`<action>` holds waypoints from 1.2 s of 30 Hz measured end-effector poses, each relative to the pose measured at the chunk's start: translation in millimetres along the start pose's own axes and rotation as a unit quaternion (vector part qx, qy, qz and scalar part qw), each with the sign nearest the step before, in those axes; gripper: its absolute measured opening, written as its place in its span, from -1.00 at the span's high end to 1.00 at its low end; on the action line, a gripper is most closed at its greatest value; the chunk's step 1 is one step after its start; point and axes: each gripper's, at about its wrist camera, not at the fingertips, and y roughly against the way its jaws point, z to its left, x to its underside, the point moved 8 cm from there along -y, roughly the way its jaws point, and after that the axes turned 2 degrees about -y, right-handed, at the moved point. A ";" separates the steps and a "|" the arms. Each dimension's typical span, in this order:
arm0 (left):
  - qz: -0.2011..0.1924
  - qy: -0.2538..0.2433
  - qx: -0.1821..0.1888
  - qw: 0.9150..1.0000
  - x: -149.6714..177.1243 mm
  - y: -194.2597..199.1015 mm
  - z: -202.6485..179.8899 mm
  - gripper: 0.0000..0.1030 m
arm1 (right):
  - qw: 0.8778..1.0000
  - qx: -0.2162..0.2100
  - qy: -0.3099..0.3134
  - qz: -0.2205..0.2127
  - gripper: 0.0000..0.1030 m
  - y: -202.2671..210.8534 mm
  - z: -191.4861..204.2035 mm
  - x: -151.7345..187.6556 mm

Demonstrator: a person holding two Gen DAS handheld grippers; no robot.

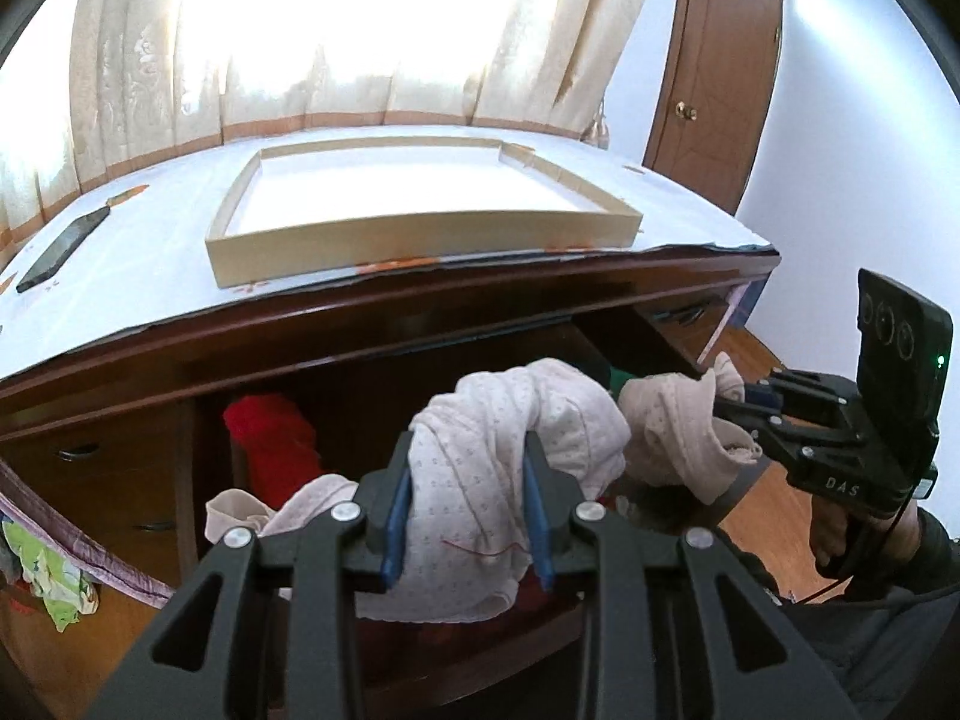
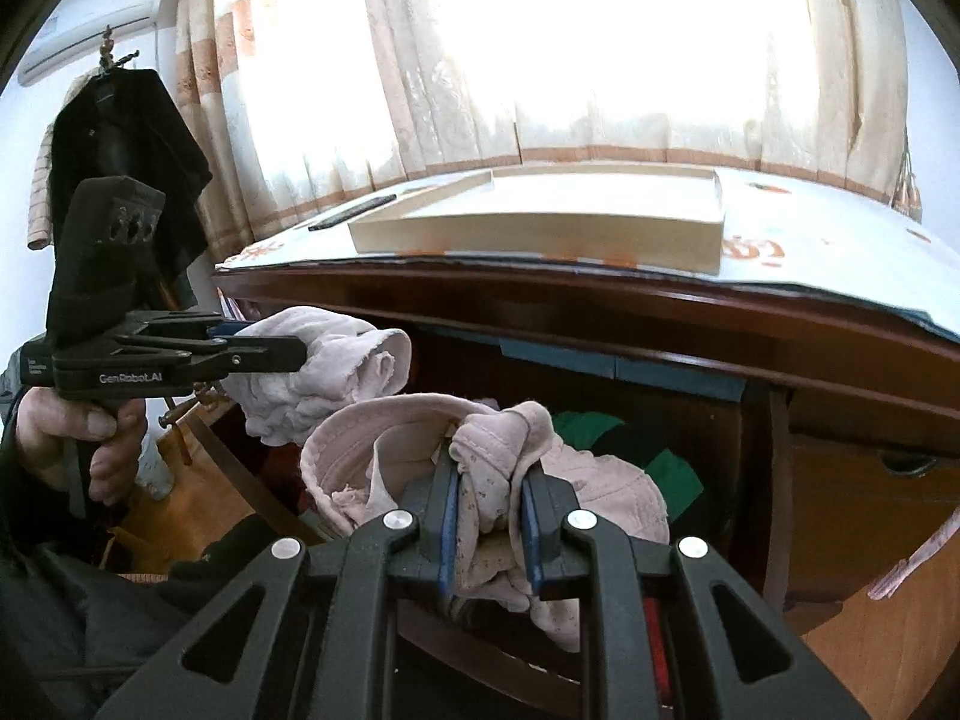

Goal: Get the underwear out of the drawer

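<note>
Left tool (image 1: 468, 504): 2 blue-padded fingers (image 1: 396, 525) clamped on a bunch of pale pink underwear (image 1: 480, 468), pitched downward. Right tool (image 2: 489, 516): jaws nearly closed, pinching another fold of the same cloth, held level. Right hand (image 1: 840, 534) grips its handle from below; left hand (image 2: 90, 432) likewise.

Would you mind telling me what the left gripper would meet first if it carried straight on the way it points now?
Apart from the pale dotted underwear the left gripper already clamps, it would probably meet the dark open drawer space under the desk's front edge, near the red garment. Depth is hard to judge here.
</note>
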 end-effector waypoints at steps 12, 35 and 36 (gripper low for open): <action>-0.050 0.017 0.000 0.999 -12.0 17.7 5.7 0.41 | 0.998 0.004 0.033 -0.053 0.63 20.0 14.3 -15.0; -0.111 0.019 0.001 0.994 -39.7 39.0 -1.9 0.41 | 0.992 0.005 0.070 -0.100 0.63 36.9 20.2 -38.9; -0.114 0.019 0.001 0.993 -41.7 39.5 -1.8 0.41 | 0.992 0.006 0.072 -0.102 0.63 37.5 20.5 -39.6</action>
